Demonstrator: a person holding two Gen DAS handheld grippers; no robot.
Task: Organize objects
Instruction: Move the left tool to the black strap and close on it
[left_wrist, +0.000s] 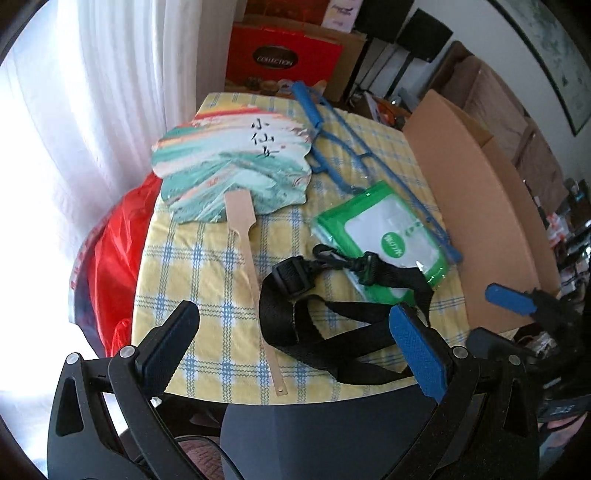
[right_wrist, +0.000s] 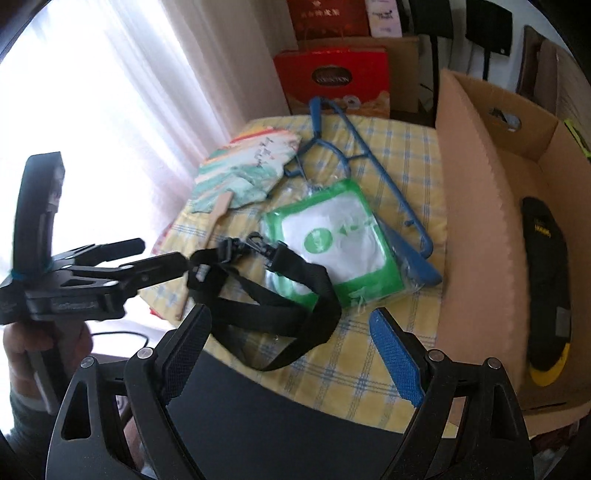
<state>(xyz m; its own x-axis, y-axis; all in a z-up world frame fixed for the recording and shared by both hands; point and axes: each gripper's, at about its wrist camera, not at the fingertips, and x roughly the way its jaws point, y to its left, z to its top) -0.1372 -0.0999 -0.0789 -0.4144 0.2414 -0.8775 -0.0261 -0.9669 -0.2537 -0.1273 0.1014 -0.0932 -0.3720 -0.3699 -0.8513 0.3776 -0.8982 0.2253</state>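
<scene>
A black strap (left_wrist: 325, 317) (right_wrist: 273, 302) with buckle and clip lies coiled on the yellow checked tablecloth (left_wrist: 207, 273) (right_wrist: 369, 350) at the near edge. Beside it are a green-and-white packet (left_wrist: 384, 236) (right_wrist: 328, 240), a painted paper fan (left_wrist: 236, 166) (right_wrist: 247, 173) with a wooden handle, and a blue hanger (left_wrist: 332, 136) (right_wrist: 369, 177). My left gripper (left_wrist: 295, 343) (right_wrist: 155, 254) is open, low over the strap. My right gripper (right_wrist: 291, 350) is open above the strap's near side; its blue fingertip (left_wrist: 509, 299) shows in the left wrist view.
An open cardboard box (right_wrist: 480, 221) (left_wrist: 480, 206) stands right of the table and holds a black-and-yellow item (right_wrist: 546, 291). A red bag (left_wrist: 118, 254) sits left below the table. Red gift boxes (left_wrist: 284, 55) (right_wrist: 332, 77) and white curtains lie behind.
</scene>
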